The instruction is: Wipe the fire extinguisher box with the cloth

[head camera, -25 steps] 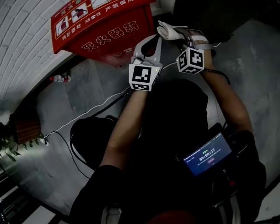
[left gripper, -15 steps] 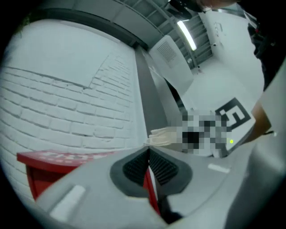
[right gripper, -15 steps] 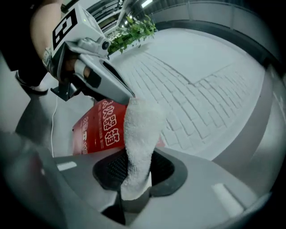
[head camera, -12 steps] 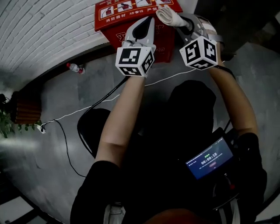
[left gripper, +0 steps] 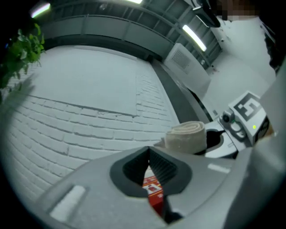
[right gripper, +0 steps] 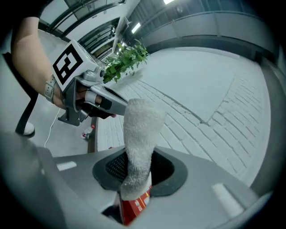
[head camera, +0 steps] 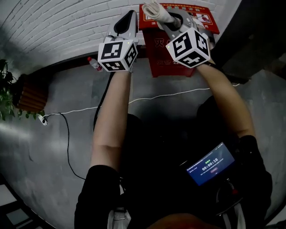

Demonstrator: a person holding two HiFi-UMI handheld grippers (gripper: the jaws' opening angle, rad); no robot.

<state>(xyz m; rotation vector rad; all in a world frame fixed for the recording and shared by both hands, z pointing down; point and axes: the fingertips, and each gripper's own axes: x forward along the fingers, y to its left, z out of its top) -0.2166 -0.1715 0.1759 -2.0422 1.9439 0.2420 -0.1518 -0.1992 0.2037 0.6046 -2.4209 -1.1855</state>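
Observation:
The red fire extinguisher box (head camera: 178,49) stands on the floor against the white brick wall. My right gripper (head camera: 161,13) is shut on a rolled pale cloth (head camera: 157,10), held over the box's top edge. In the right gripper view the cloth (right gripper: 139,134) stands up between the jaws, with the red box (right gripper: 134,206) showing below. My left gripper (head camera: 129,17) is beside it on the left, jaws closed together and holding nothing, in front of the wall. Through the left gripper (left gripper: 149,154) a strip of the box (left gripper: 154,192) shows, and the cloth (left gripper: 185,133) lies to the right.
A plastic bottle (head camera: 94,64) lies at the wall's foot left of the box. A white cable (head camera: 147,97) runs across the grey floor. A wooden planter (head camera: 30,96) with a plant (head camera: 5,85) stands far left. A screen device (head camera: 210,163) hangs at the person's chest.
Both grippers have lifted toward the wall. The box has shifted from upper left to under the right gripper. The cloth stays gripped.

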